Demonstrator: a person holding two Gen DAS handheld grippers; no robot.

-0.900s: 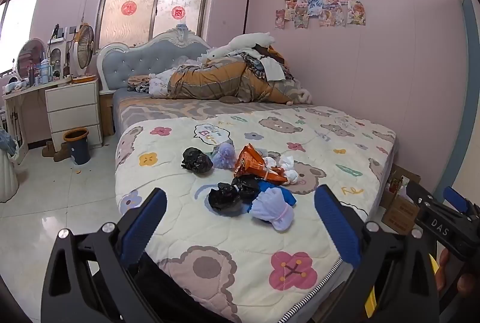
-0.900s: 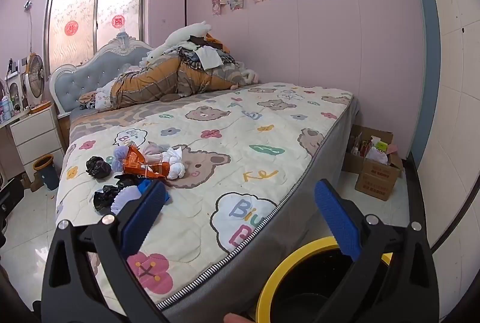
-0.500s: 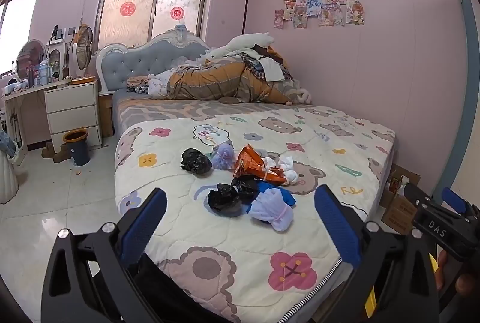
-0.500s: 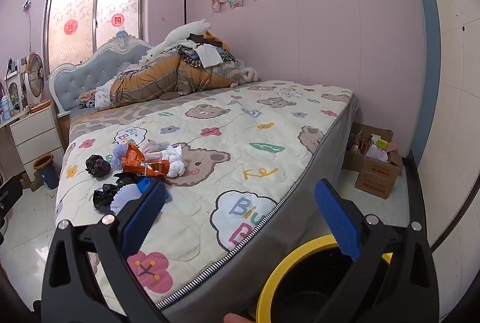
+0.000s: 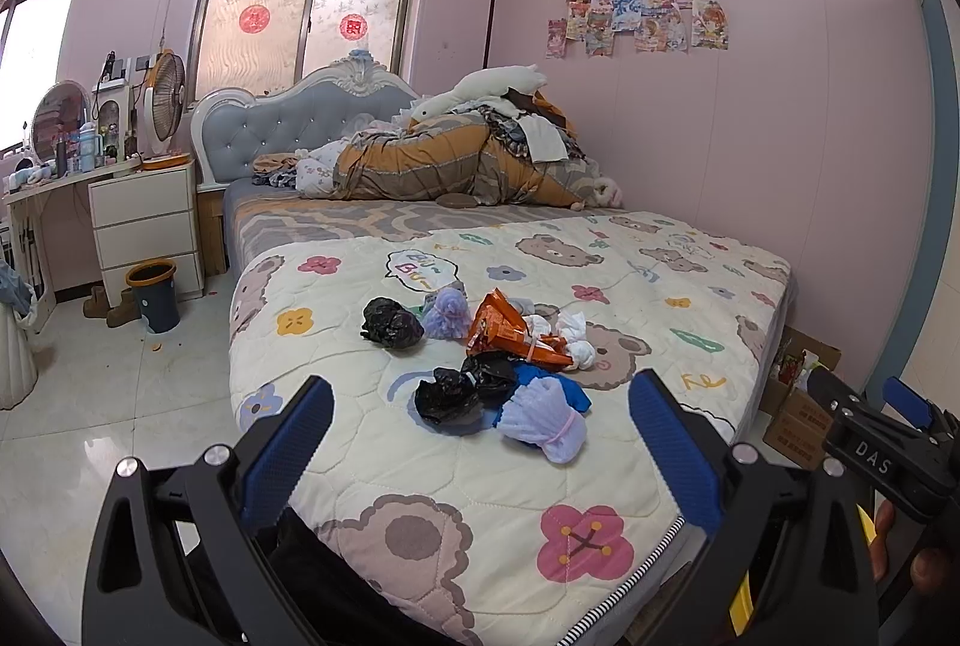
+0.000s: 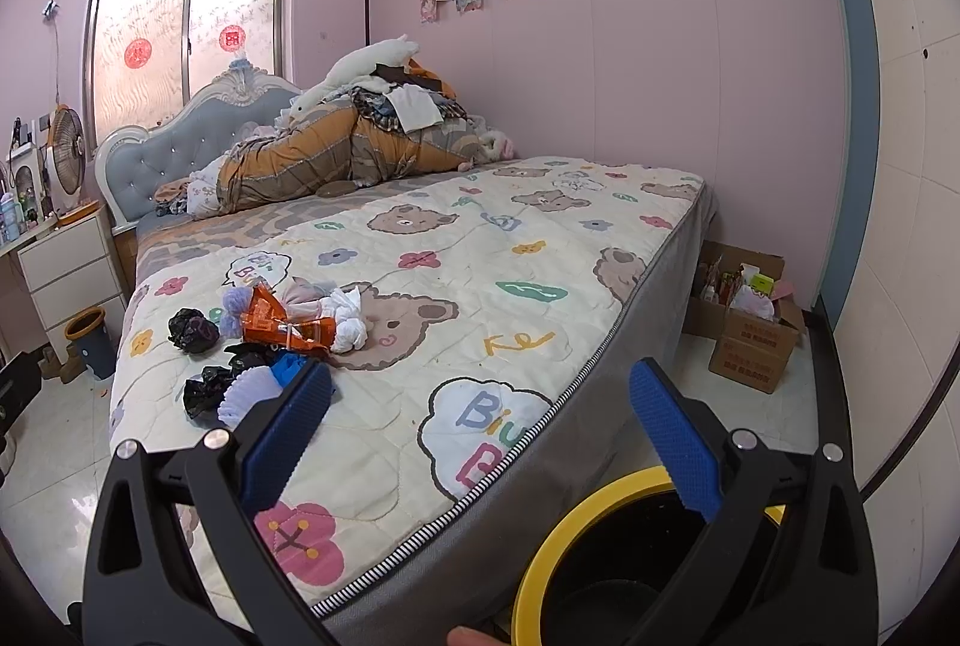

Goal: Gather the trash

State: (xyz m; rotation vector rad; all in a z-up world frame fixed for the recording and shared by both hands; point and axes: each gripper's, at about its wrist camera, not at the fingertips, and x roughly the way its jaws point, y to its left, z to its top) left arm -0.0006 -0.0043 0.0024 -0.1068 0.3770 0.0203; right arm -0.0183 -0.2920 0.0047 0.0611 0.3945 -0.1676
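Observation:
A heap of trash lies on the bed's quilt (image 5: 456, 472): an orange snack wrapper (image 5: 510, 331), black bags (image 5: 391, 322), a pale purple bag (image 5: 543, 421), a blue piece (image 5: 528, 376) and white tissue (image 5: 576, 337). The heap also shows in the right wrist view, with the wrapper (image 6: 288, 325) at the left. My left gripper (image 5: 480, 436) is open and empty, near the bed's foot, short of the heap. My right gripper (image 6: 480, 424) is open and empty over the bed's corner. A black bin with a yellow rim (image 6: 576, 532) stands below it.
A folded duvet and clothes (image 5: 450, 160) pile up at the headboard. A cardboard box (image 6: 750, 322) of items stands on the floor by the right wall. A small blue bin (image 5: 153, 292) and a white nightstand (image 5: 144, 220) stand left of the bed.
Both views have shifted only slightly; the heap sits a little higher in the left wrist view. Both grippers stay open and empty.

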